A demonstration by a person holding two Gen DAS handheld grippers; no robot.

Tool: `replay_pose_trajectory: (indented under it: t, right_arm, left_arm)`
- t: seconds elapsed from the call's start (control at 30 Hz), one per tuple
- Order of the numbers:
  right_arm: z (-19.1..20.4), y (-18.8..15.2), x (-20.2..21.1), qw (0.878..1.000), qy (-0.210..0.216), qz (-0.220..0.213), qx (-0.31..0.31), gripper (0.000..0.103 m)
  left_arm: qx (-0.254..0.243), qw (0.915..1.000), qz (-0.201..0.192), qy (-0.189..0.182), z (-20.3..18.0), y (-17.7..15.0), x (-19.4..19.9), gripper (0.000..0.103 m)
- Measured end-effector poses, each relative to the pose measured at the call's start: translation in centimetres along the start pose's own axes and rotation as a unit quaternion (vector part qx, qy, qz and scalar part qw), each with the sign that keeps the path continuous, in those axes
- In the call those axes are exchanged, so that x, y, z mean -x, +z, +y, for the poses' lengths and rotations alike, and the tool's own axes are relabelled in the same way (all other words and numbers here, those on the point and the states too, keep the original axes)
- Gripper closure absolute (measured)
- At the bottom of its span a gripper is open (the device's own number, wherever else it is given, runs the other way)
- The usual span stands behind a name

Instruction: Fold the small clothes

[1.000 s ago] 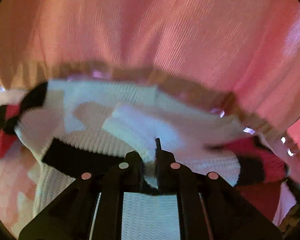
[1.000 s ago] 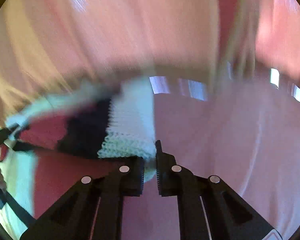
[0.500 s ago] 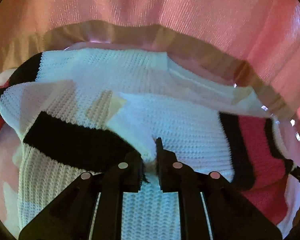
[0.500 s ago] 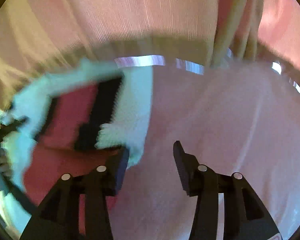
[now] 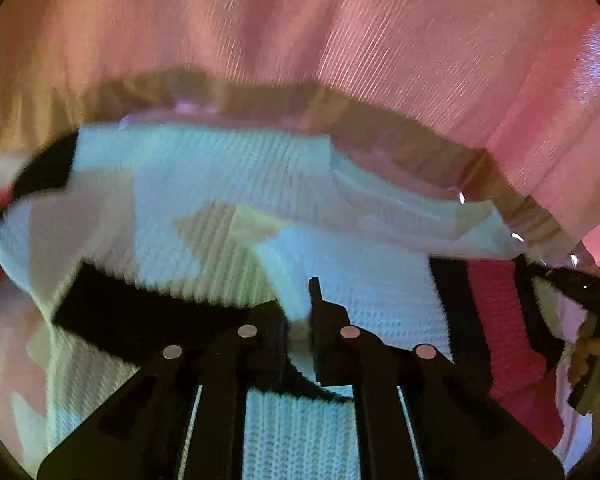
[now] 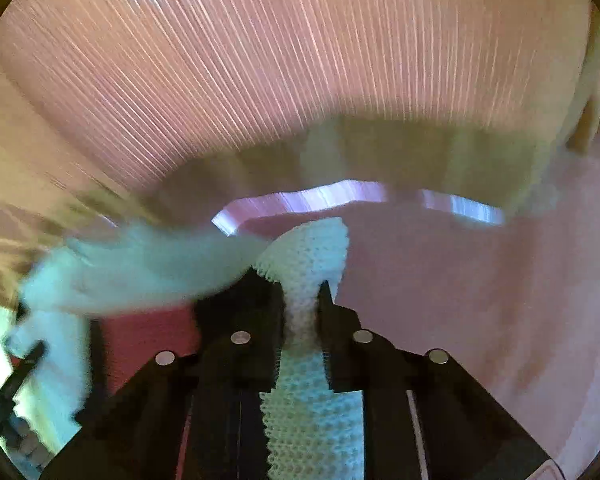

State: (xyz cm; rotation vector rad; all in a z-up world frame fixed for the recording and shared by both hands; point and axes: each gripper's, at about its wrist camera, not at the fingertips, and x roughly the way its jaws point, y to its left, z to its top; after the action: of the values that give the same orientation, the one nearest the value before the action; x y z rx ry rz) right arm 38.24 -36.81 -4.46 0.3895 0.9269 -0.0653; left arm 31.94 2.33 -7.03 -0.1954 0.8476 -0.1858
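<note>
Between its fingers, the left claw [image 5: 300,320] pinches the white knit sweater [image 5: 228,184]; the right claw [image 6: 302,304] pinches a white edge, probably a sleeve.

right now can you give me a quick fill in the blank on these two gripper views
1. The right gripper is shut on a ____ knit strip of the sweater.
2. The left gripper pinches the sweater beside its ____ band.
3. The sweater's sleeve at the right of the left view is ____ with black bands.
4. The cloth under the sweater is ____.

Missing: white; black; red; pink
</note>
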Motion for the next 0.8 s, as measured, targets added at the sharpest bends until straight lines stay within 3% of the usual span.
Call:
replay_pose_trajectory:
  t: [0.07, 0.1, 0.17, 0.2, 0.33, 0.4, 0.43, 0.53, 0.57, 0.6, 0.63, 0.7, 0.8]
  right_arm:
    - [-1.0, 0.0, 1.5, 0.999, 0.014, -0.043, -0.012, 0.089]
    - [-2.0, -0.2, 0.6, 0.999, -0.008, -0.039, -0.014, 0.089]
    - [-3.5, -1.2, -3.3, 0.999, -0.031, 0.032, -0.013, 0.085]
    - [-3.6, -1.4, -2.5, 0.999, -0.036, 0.012, -0.011, 0.078]
    - [-2.3, -1.9, 2.9, 1.0, -0.008, -0.017, 0.003, 0.073]
    - [-1.6, -3.9, 5.7, 0.999, -0.009, -0.016, 0.039, 0.035]
    - [-1.5, -5.4, 6.5, 0.999, -0.01, -0.006, 0.049, 0.03]
    - [-1.4, -10.9, 6.7, 0.996, -0.008, 0.042, 0.077, 0.028]
    - [-1.4, -12.3, 6.2, 0.994, -0.019, 0.051, 0.09, 0.029]
    - [-1.3, -13.1, 4.9, 0.992, -0.036, 0.062, 0.103, 0.042]
    - [-1.1, -13.6, 4.2, 0.992, -0.037, 0.06, 0.1, 0.045]
    - [-1.3, -12.4, 4.1, 0.996, -0.021, 0.04, 0.08, 0.089]
    - [-1.9, -11.2, 7.4, 0.997, -0.028, -0.006, 0.066, 0.091]
  left_arm:
    - [0.001, 0.9999, -0.011, -0.004, -0.2, 0.7, 0.2, 0.095]
    - [-0.002, 1.0, -0.007, 0.002, -0.3, 0.9, -0.4, 0.095]
    - [-0.006, 0.9999, 0.007, 0.012, -0.1, 0.6, -2.0, 0.095]
    - [0.005, 0.9995, 0.023, 0.023, 0.2, 0.1, -3.3, 0.095]
    - [0.0, 0.9998, 0.01, 0.016, 0.1, 0.1, -2.7, 0.094]
    - [0.005, 0.9997, 0.018, 0.014, 0.5, 0.0, -2.9, 0.092]
    - [0.009, 0.9997, 0.018, 0.01, 0.6, -0.1, -3.0, 0.091]
    - [0.017, 0.9997, 0.015, 0.006, 0.8, -0.2, -2.8, 0.091]
    - [0.016, 0.9998, 0.013, 0.007, 0.7, -0.3, -2.7, 0.091]
    - [0.015, 0.9998, 0.011, 0.008, 0.6, -0.5, -2.6, 0.091]
    - [0.013, 0.9998, 0.01, 0.009, 0.6, -0.6, -2.5, 0.091]
    - [0.008, 0.9998, 0.011, 0.011, 0.4, -0.7, -2.6, 0.093]
    - [0.003, 0.9998, 0.011, 0.016, 0.5, -0.8, -2.3, 0.093]
